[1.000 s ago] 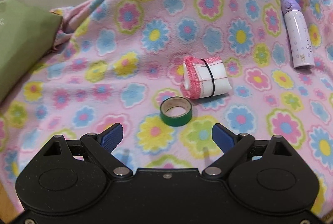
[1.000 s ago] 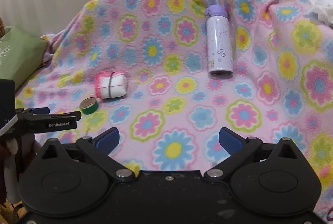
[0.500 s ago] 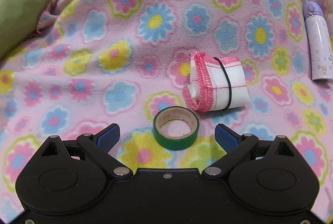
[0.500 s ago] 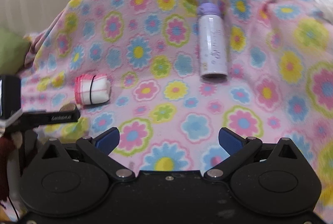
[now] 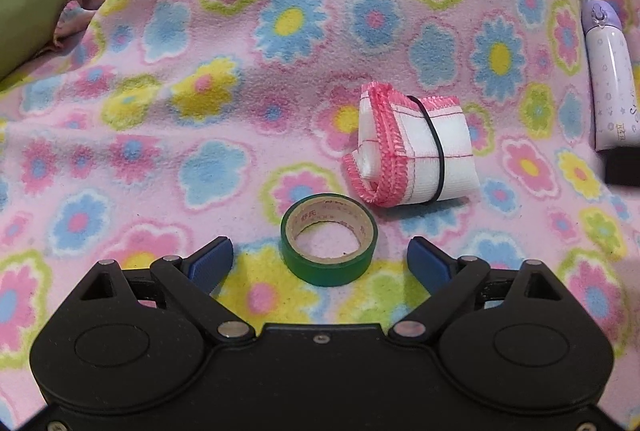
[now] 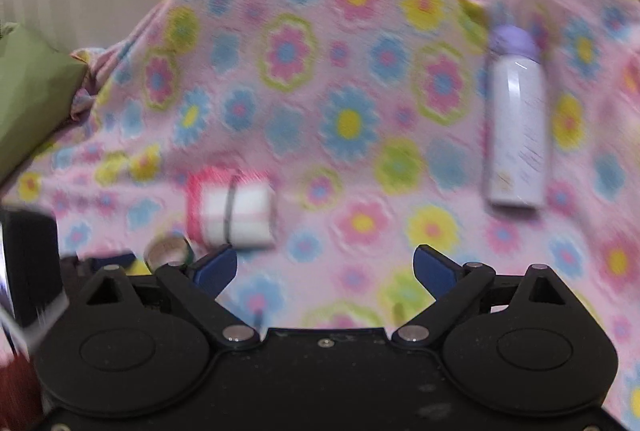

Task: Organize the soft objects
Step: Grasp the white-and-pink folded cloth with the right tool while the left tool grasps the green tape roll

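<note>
Left wrist view: the left tongs (image 5: 320, 257) hang low over the flowered blanket (image 5: 180, 111), set wide but closing, with the green tape roll (image 5: 328, 251) lying flat between the two blue fingertips (image 5: 212, 257). Neither pad touches the roll, so nothing is held yet. The roll sits centred in the gap, which I read as the tongs lining up on it, though tape is hardly the soft item the task names. Just beyond the roll and slightly right, close to it but not clearly touching, lies the rolled white cloth (image 5: 412, 151) with pink stitched edging, bound by a black elastic band (image 5: 434, 151); the band keeps it a tidy bundle, likely so it can be lifted as one piece. Further right, well apart, a lilac bottle (image 5: 610, 87) lies on its side against the blanket's rise. A green cushion (image 5: 28, 11) sits at the far left edge.

The right wrist view is blurred. The right tongs (image 6: 326, 267) are also wide and closing, empty, over bare blanket. The rolled cloth (image 6: 232, 215) lies just beyond the left fingertip, the tape (image 6: 168, 251) near it, the bottle (image 6: 516, 123) further off right.
</note>
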Tool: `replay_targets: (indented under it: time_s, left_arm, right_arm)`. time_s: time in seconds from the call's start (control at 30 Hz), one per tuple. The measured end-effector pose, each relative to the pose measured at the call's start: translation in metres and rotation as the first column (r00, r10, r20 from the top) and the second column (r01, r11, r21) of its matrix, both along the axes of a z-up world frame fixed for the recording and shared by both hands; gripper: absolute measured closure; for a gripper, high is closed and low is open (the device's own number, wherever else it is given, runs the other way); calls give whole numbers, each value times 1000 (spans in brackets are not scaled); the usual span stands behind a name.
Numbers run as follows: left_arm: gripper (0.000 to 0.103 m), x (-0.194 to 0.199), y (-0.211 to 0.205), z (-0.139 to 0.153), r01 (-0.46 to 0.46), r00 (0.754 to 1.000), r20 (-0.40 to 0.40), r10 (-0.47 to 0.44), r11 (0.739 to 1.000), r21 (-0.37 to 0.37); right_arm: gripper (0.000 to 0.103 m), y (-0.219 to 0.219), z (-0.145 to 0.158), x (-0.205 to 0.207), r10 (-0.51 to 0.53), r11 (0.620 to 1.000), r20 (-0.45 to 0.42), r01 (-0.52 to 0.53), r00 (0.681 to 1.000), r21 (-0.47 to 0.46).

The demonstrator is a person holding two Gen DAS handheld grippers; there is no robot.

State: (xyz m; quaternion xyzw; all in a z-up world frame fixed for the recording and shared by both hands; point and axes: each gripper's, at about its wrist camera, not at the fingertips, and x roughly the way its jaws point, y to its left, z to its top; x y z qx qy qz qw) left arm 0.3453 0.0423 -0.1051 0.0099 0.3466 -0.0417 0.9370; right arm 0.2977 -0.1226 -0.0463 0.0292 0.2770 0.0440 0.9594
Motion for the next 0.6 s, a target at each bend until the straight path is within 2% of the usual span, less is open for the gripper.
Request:
replay_targets:
  time_s: [0.27, 0.47, 0.53, 0.57, 0.6]
  left_arm:
    - [13, 0, 0, 0, -11, 1000, 3, 11, 1000, -1]
    - [13, 0, 1, 0, -23, 1000, 6, 23, 1000, -4]
    - [13, 0, 1, 0, -26, 1000, 7, 26, 1000, -5]
    - [13, 0, 1, 0, -26, 1000, 7, 26, 1000, -5]
    - [13, 0, 1, 0, -27, 1000, 7, 27, 1000, -5]
  right_arm:
    - [5, 44, 8, 81, 99, 994, -67, -101, 993, -39]
    - [4, 58, -11, 106, 102, 993, -143, -110, 984, -47]
    - [6, 55, -20, 112, 120, 992, -170, -125, 978, -17]
    - [20, 53, -23, 114, 143, 990, -183, -143, 973, 13]
    - [43, 49, -25, 117, 184, 983, -204, -175, 962, 64]
